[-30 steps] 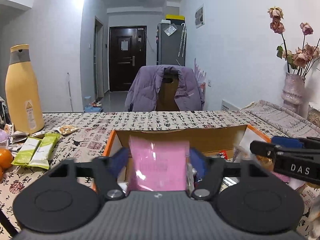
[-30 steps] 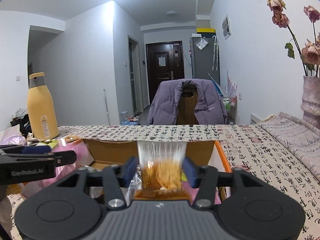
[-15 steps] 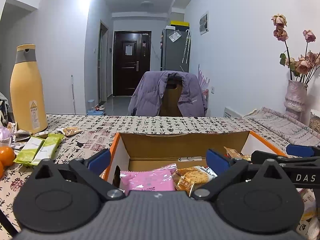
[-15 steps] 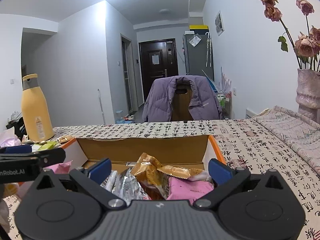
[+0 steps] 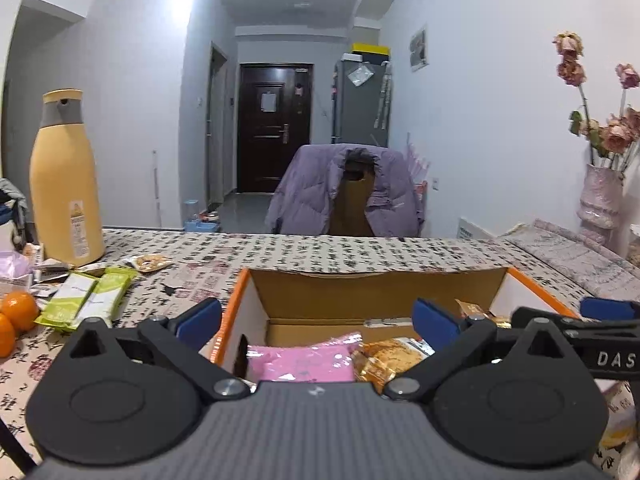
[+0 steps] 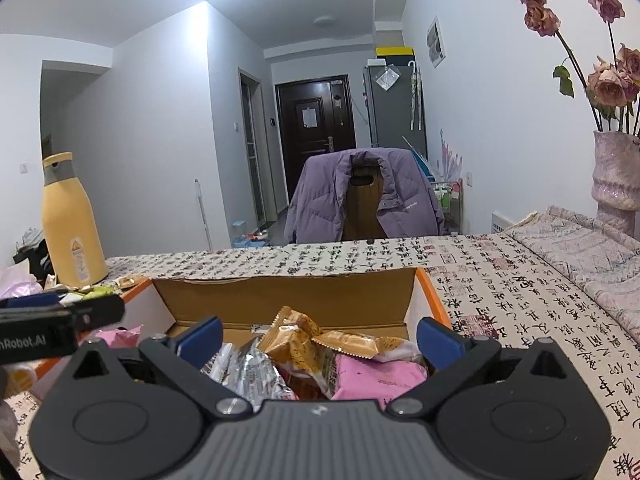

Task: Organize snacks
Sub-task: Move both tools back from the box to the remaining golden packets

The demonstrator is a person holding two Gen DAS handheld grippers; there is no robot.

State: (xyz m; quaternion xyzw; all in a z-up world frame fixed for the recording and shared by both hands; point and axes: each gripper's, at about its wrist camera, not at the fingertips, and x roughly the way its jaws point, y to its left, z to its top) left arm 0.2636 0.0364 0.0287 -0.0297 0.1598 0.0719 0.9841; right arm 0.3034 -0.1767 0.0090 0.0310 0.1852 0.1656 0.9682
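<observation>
An open cardboard box (image 5: 372,292) with orange edges sits on the patterned tablecloth. Inside it lie a pink snack packet (image 5: 300,362) and a golden cracker packet (image 5: 390,356). My left gripper (image 5: 318,320) hangs over the box's near left part, open, with nothing between its blue pads. In the right wrist view the same box (image 6: 280,296) holds a golden packet (image 6: 304,336), a silver packet (image 6: 248,372) and a pink packet (image 6: 376,376). My right gripper (image 6: 318,334) stands open above them, holding nothing. The right gripper's finger (image 5: 600,320) shows at the left view's right edge.
A tall yellow bottle (image 5: 64,184) stands at the left of the table. Beside it lie green snack bars (image 5: 86,300), a small cracker packet (image 5: 150,262) and oranges (image 5: 18,312). A vase of dried roses (image 6: 616,176) stands far right. A chair with a purple jacket (image 5: 348,196) is behind the table.
Both grippers opened wide. The pink packet fell from the left gripper and the golden packet from the right gripper; both now lie in the box.
</observation>
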